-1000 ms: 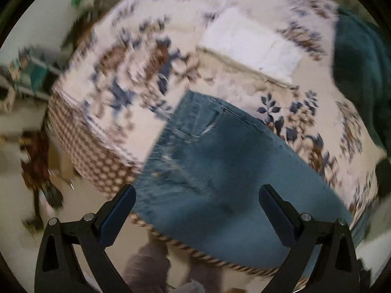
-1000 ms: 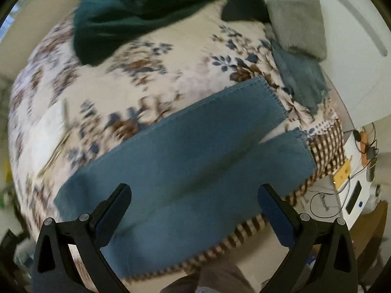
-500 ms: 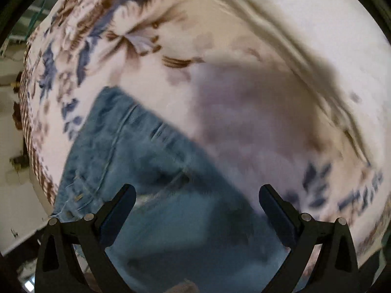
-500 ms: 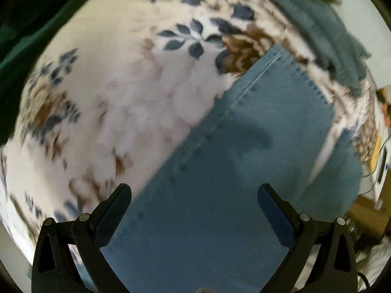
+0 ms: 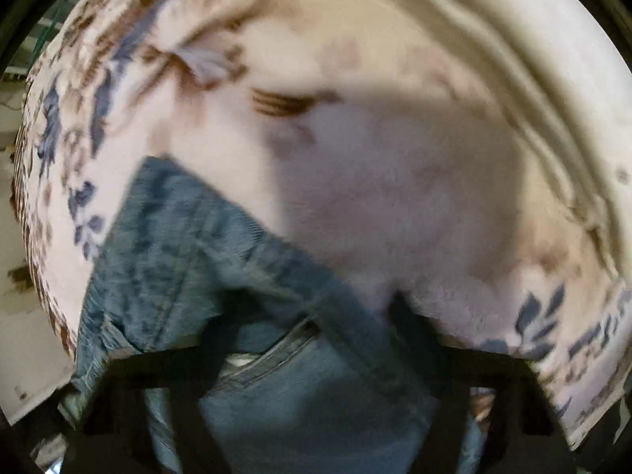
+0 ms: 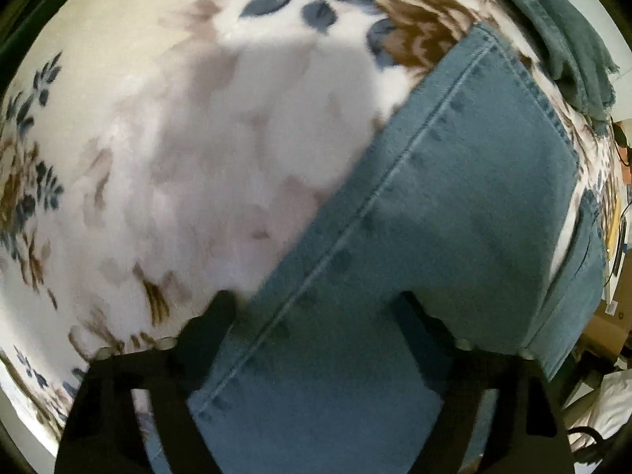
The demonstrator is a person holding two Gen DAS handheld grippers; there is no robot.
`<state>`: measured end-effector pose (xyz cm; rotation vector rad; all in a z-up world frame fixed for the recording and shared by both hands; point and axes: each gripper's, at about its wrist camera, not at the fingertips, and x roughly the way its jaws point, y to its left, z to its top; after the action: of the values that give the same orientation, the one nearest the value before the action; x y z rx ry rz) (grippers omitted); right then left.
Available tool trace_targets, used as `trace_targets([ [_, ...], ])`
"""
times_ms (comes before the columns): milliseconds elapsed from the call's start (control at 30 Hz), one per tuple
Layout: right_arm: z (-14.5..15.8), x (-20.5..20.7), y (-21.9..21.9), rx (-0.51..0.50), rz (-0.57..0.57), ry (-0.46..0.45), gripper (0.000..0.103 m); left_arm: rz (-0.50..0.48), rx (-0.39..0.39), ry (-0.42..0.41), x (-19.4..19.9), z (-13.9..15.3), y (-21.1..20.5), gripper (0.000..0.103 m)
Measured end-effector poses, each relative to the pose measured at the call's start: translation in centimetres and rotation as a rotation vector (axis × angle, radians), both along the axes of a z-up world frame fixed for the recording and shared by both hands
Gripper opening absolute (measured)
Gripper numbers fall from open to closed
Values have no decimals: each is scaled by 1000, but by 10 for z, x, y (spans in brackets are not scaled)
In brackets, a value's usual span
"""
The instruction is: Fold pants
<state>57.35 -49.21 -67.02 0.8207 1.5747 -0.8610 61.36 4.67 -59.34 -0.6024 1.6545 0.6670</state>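
Blue denim pants lie flat on a floral blanket. In the left wrist view I see their waistband end with a pocket (image 5: 252,355). My left gripper (image 5: 312,316) is open, low over the waistband's far edge, one finger on each side of it. In the right wrist view a pant leg with its side seam (image 6: 434,217) runs up to the right. My right gripper (image 6: 316,308) is open, straddling the leg's far edge close to the cloth. The view is blurred and contact is unclear.
The cream floral blanket (image 6: 197,158) covers the bed around the pants. A dark teal cloth (image 6: 565,39) lies at the far right beyond the leg hem. The bed's edge and floor (image 5: 23,335) show at the left; a pale ridged fold (image 5: 513,79) lies behind.
Both grippers have dropped from high above the bed to just over the pants' far edge. The jaws look narrower than before but still apart.
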Motion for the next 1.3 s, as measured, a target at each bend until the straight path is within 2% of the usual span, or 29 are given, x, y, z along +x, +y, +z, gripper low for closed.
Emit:
trace_targets([
  [33,3,-3,1,3,2,-3,62,3,-22,-37,-3,7,1,36],
  [67,5,-5,4,10,4,-9,55,-3,-50,-71,-5,16,2,33],
  [133,10,-8,10,36,6,-35,21,-13,-79,-110,-8,28,5,25],
  [167,13,-11,13,46,4,-44,16,-10,-97,-134,-13,35,7,24],
  [233,28,-15,22,32,16,-63,12,2,-134,-194,-25,54,14,18],
  [333,62,-23,35,17,25,-117,10,-10,-161,-283,-52,85,23,16],
  [367,73,-29,38,17,30,-140,10,-11,-169,-323,-63,104,25,16],
  [533,123,-71,54,26,61,-234,8,18,-196,-468,-141,151,41,13],
  [567,118,-77,35,31,72,-252,8,25,-198,-503,-163,168,44,12],
  [600,130,-91,38,35,91,-274,8,26,-198,-524,-182,162,42,12],
  [733,160,-158,6,58,128,-328,8,54,-190,-582,-255,181,39,11],
  [833,169,-208,3,70,159,-334,8,101,-181,-560,-314,171,36,10],
  [933,159,-255,4,70,191,-310,7,134,-151,-505,-358,141,37,8],
  [1067,119,-299,6,96,194,-252,7,199,-152,-432,-396,82,40,7],
  [1167,89,-317,7,84,211,-214,7,236,-156,-395,-414,49,40,6],
  [1300,52,-337,-2,145,182,-176,10,267,-156,-408,-425,34,46,5],
])
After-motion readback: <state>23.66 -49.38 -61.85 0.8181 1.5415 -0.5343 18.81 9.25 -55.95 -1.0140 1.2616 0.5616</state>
